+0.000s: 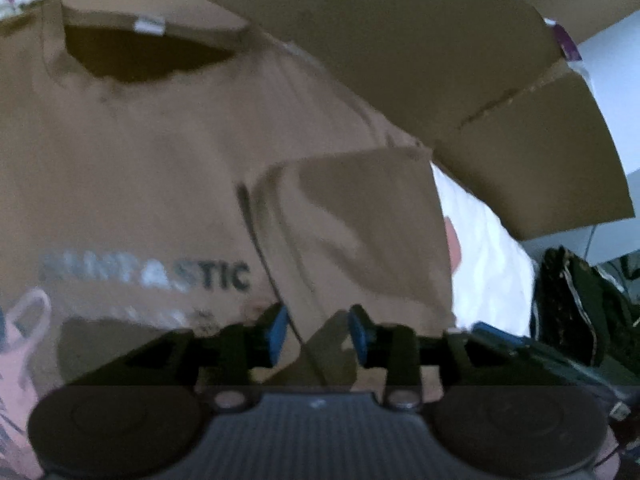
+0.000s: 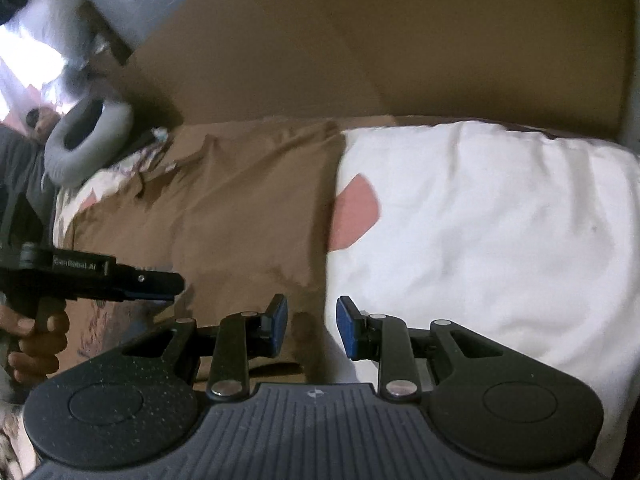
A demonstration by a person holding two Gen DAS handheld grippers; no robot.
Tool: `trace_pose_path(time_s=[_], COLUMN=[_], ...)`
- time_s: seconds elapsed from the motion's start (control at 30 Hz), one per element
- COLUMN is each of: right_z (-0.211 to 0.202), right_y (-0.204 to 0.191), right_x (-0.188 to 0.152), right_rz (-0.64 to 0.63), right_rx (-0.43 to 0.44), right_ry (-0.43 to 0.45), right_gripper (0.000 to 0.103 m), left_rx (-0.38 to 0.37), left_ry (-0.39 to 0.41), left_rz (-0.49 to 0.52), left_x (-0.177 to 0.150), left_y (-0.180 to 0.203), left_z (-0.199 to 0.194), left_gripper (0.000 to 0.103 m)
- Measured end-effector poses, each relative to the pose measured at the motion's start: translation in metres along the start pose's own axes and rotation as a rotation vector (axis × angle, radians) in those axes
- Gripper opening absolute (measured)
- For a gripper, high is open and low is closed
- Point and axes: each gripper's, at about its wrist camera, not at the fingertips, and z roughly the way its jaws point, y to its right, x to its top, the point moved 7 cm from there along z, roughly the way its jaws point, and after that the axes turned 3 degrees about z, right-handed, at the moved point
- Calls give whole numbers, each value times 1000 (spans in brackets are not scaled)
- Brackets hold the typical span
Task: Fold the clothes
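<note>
A brown T-shirt (image 1: pixel 152 168) with a grey and black printed word lies face up on a bed, its neck opening at the upper left in the left wrist view. One sleeve (image 1: pixel 352 232) is folded over onto the body. My left gripper (image 1: pixel 319 334) hovers just over the sleeve's lower edge, open, with its blue pads apart and no cloth pinched. In the right wrist view my right gripper (image 2: pixel 313 326) is open above the spot where the shirt's (image 2: pixel 240 208) side edge meets the white sheet. The left gripper (image 2: pixel 172 284) shows at the left, held by a hand (image 2: pixel 36 332).
A large cardboard sheet (image 2: pixel 360 40) stands behind the bed. White bedding (image 2: pixel 480 220) with a pink patch (image 2: pixel 356 212) lies right of the shirt. A grey neck pillow (image 2: pixel 80 140) sits at the far left, and a dark patterned bag (image 1: pixel 580 300) is beyond the bed's edge.
</note>
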Motion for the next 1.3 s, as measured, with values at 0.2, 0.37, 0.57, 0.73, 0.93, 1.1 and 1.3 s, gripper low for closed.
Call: trace_pose_path(time_s=[0.2, 0.37, 0.57, 0.73, 0.93, 1.1, 1.3], right_z=[4, -4, -15, -12, 8, 24, 17], right_y=[3, 4, -12, -31, -46, -51, -46], right_x=[-16, -27, -15, -4, -6, -20, -22], right_rz=[-29, -17, -27, -76, -133, -162, -129], right_rx=[-47, -56, -35, -12, -10, -24, -36], right_ry=[-42, -42, 4, 16, -3, -44, -28], right_gripper=[34, 34, 34, 34, 34, 33, 33], left_rx=[56, 88, 118, 134, 148, 215, 274], left_ry=[-43, -76, -17, 101, 173, 166, 193], left_rz=[77, 92, 118, 229, 330, 333, 273], left_x=[-14, -22, -11, 19, 43, 43, 49], left_y=[10, 10, 12, 30, 40, 18, -9], left_z=[7, 2, -15, -24, -13, 8, 1], left_gripper=[37, 27, 23, 23, 23, 23, 14])
